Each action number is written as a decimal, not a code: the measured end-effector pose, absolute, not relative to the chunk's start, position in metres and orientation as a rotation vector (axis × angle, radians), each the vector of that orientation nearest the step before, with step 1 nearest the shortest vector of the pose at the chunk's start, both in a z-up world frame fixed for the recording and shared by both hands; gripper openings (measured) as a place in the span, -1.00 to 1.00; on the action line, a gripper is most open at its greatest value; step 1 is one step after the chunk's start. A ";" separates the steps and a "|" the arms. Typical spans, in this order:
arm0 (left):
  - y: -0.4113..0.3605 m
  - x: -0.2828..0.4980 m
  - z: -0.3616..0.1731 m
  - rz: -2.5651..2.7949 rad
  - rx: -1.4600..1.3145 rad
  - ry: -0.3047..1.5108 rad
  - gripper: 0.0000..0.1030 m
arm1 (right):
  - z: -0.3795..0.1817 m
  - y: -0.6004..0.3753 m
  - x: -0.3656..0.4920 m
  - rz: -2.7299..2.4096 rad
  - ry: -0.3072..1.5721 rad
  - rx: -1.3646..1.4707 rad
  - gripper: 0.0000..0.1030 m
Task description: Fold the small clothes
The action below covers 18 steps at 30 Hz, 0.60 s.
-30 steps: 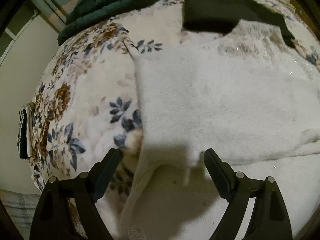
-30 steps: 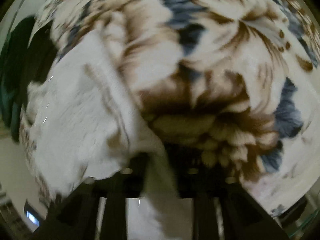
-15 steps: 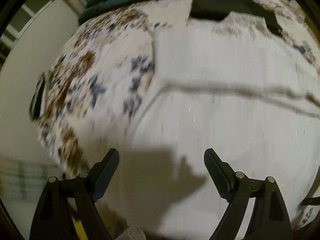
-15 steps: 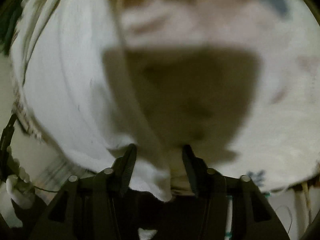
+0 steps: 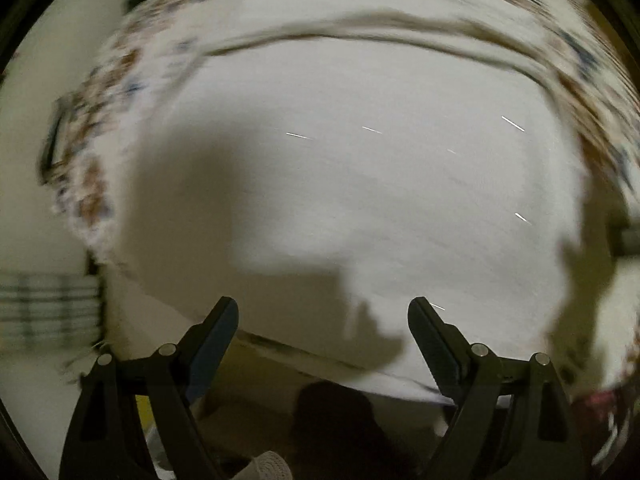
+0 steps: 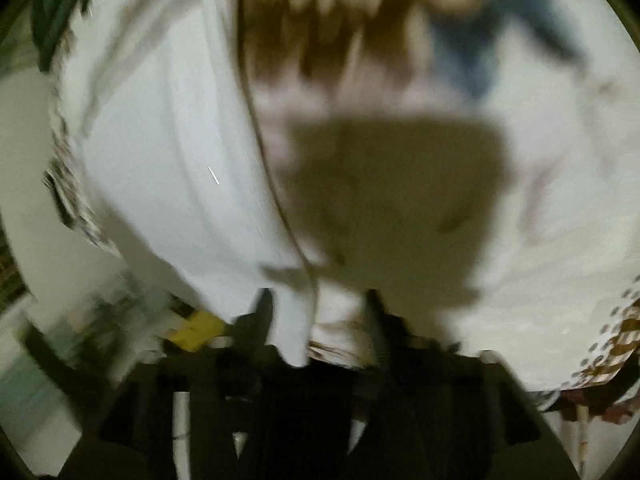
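Observation:
A white knitted garment [image 5: 360, 184] lies spread on a floral blanket [image 5: 120, 80], with a fold ridge across its far part. My left gripper [image 5: 323, 316] is open and empty, hovering above the garment's near edge. In the right wrist view the same white garment [image 6: 168, 168] lies left of centre on the blanket [image 6: 540, 160]. My right gripper [image 6: 316, 304] is open; the garment's edge lies between the fingers. Both views are motion-blurred.
A dark green cloth [image 6: 56, 12] lies at the far edge of the bed. The bed edge and pale floor [image 5: 24, 200] show at the left. A yellow object [image 6: 196, 328] lies below the bed edge.
Both grippers have pulled back toward the near bed edge. The right gripper, shut on the white cloth a second ago, has opened. The garment now lies folded flat.

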State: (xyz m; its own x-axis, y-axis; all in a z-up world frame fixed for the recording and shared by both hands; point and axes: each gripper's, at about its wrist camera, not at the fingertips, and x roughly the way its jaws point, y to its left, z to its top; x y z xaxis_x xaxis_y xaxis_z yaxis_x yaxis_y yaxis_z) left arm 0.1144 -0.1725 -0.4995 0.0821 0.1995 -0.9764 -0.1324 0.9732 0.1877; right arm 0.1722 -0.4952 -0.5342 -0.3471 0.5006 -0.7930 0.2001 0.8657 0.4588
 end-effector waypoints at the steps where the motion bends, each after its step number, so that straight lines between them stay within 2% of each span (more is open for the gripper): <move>1: -0.192 0.111 -0.506 0.198 0.051 1.477 0.68 | -0.528 -0.507 0.185 0.340 1.914 0.523 0.15; 3: -0.221 0.108 -0.518 0.136 0.069 1.490 0.68 | -0.516 -0.522 0.214 0.335 1.873 0.513 0.22; 8: -0.271 0.116 -0.559 0.077 0.120 1.522 0.67 | -0.497 -0.562 0.306 0.385 1.811 0.487 0.22; 10: -0.279 0.122 -0.572 0.072 0.133 1.524 0.41 | -0.499 -0.551 0.329 0.421 1.777 0.490 0.22; 13: -0.283 0.130 -0.575 0.026 0.108 1.496 -0.12 | -0.511 -0.545 0.388 0.484 1.741 0.497 0.22; 15: -0.287 0.131 -0.569 0.024 0.142 1.463 -0.86 | -0.527 -0.525 0.412 0.512 1.726 0.529 0.22; 18: -0.281 0.133 -0.560 0.042 0.122 1.444 -0.94 | -0.550 -0.498 0.448 0.533 1.717 0.578 0.24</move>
State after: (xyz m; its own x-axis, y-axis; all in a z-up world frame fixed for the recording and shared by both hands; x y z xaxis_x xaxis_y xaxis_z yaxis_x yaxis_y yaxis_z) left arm 0.1326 -0.2806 -0.5598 0.1265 0.1024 -0.9867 0.0449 0.9930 0.1088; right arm 0.4480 -0.4981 -0.5499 -0.1896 0.6330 -0.7505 0.0972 0.7728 0.6272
